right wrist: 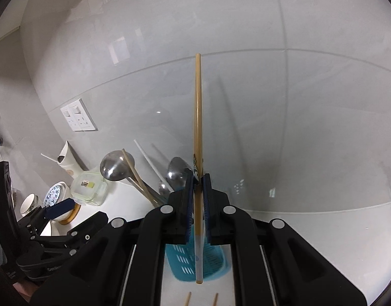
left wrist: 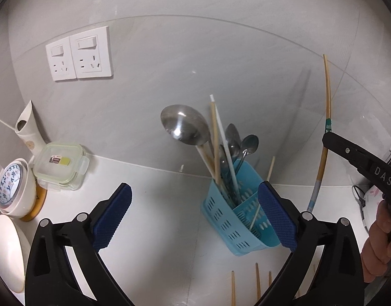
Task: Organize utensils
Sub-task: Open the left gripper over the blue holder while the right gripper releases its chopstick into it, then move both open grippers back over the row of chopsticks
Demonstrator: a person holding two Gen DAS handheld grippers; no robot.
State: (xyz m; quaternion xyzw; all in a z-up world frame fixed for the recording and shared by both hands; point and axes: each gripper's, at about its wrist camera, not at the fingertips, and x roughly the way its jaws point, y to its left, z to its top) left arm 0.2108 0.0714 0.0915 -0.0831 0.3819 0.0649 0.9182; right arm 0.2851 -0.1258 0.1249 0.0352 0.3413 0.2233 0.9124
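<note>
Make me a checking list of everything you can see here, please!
Surface: white counter.
Job's things: blue caddy holds ladle, spoons, chopsticks; loose chopsticks lie near.
Clutter: lidded container, bowls, white holder.
Grippers: left gripper open, empty; right gripper shut on chopstick.
Cables: dark cord at right edge.
Surroundings: grey tiled wall, sockets.

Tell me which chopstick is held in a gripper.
The long bamboo chopstick clamped upright in the right gripper; the others stand in the blue basket or lie on the counter.
</note>
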